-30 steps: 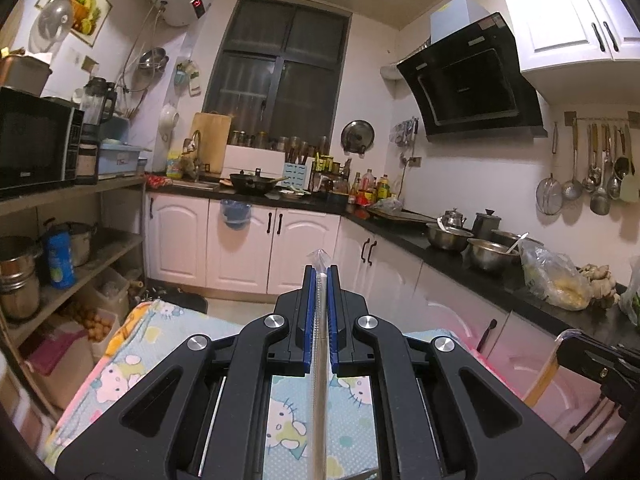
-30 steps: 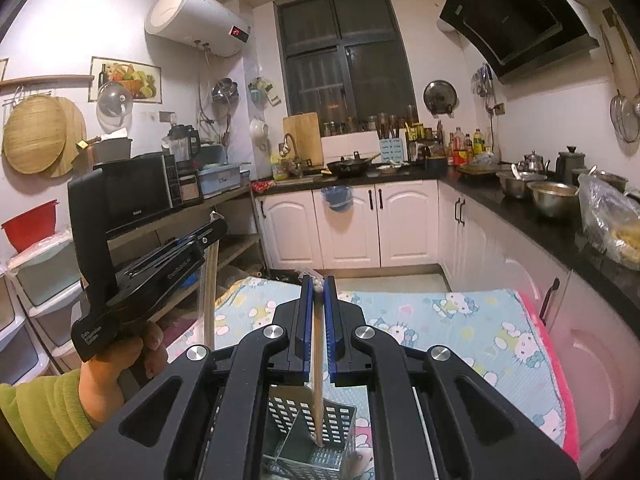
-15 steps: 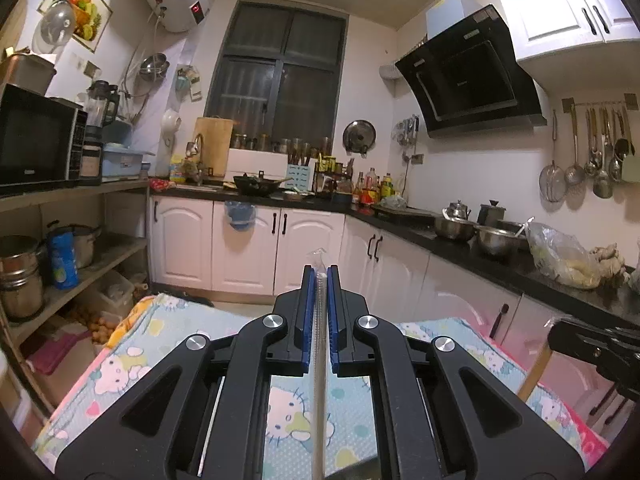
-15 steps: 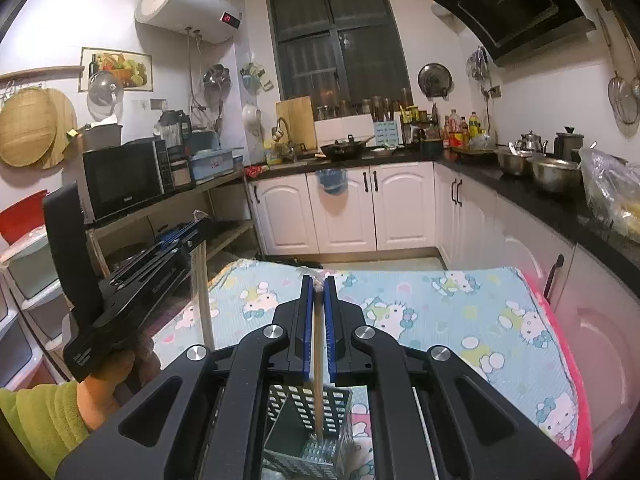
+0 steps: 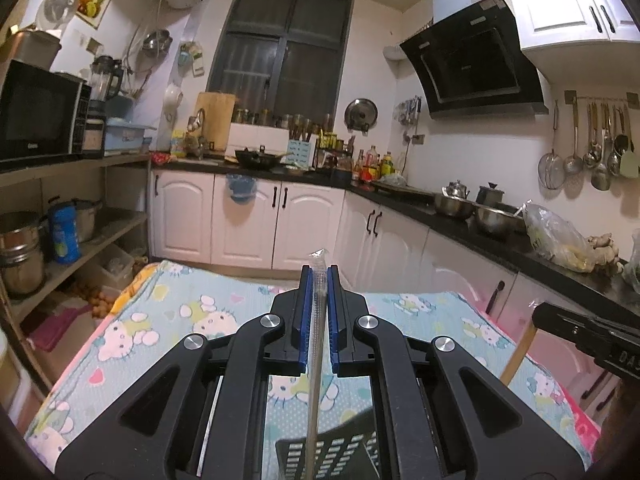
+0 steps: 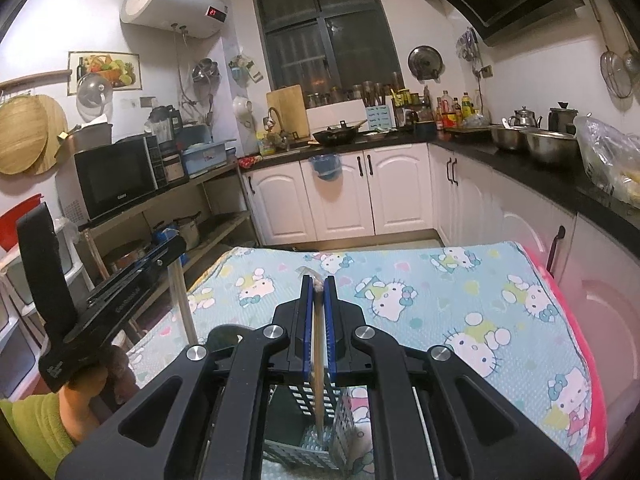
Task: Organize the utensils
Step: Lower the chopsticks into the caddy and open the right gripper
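White kitchen cabinets and a black worktop fill the upper half of both views, and low in each frame lies the tabletop (image 6: 460, 312) under a pale blue cartoon-cat cloth with a pink edge.

At the bottom centre of the left wrist view, the left tool (image 5: 319, 312) is clamped narrowly on a thin chopstick in a clear wrapper (image 5: 316, 344), which runs down the frame toward the dark slotted utensil basket (image 5: 332, 452) at the lower edge. Whether its lower end is inside the basket cannot be told.

At the bottom centre of the right wrist view, the right tool (image 6: 318, 324) is likewise closed tight on a bare wooden chopstick (image 6: 319, 380), whose lower end hangs inside the basket (image 6: 320, 432) (the grey perforated walls stand on the cloth). At that view's left edge a hand (image 6: 92, 384) in a green sleeve holds the left tool.
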A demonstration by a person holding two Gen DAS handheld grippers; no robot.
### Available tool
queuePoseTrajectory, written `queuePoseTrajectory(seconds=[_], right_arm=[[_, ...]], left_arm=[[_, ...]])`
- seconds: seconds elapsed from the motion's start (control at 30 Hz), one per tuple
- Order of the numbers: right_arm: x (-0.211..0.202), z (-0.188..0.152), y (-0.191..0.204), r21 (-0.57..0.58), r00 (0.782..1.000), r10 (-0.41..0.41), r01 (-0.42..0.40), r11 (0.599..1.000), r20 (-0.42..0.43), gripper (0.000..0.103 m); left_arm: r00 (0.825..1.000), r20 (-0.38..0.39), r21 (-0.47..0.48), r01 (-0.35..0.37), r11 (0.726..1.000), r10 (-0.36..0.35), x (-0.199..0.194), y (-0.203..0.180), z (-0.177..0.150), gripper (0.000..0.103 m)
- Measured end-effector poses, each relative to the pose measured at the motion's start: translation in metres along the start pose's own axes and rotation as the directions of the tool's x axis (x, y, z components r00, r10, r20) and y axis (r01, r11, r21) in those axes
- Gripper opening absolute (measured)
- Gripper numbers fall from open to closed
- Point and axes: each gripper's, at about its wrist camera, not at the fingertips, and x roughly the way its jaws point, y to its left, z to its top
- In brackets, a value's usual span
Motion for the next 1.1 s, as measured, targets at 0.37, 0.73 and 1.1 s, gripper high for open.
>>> queuePoseTrajectory(seconds=[0.37, 0.73, 1.1], right_arm=[[-0.003, -0.008, -0.005, 0.011, 1.000, -0.010, 0.011, 1.000, -0.021, 0.007], [-0.012, -0.015, -0.006, 0.014, 0.998, -0.028, 0.029, 0.999, -0.051, 0.015], [-0.028, -0.021, -0.009, 0.018, 0.997, -0.051, 0.052, 0.998, -0.064, 0.039]], left_arm=[[0.990, -0.138, -0.090, -0.002, 0.996, -0.010, -0.003, 0.012, -0.007, 0.008], [0.984, -0.175, -0.120, 0.006, 0.993, -0.027, -0.020, 0.015, -0.014, 0.024], [0.978, -0.201, -0.144, 0.032, 0.989, -0.061, -0.042, 0.018, -0.018, 0.046]])
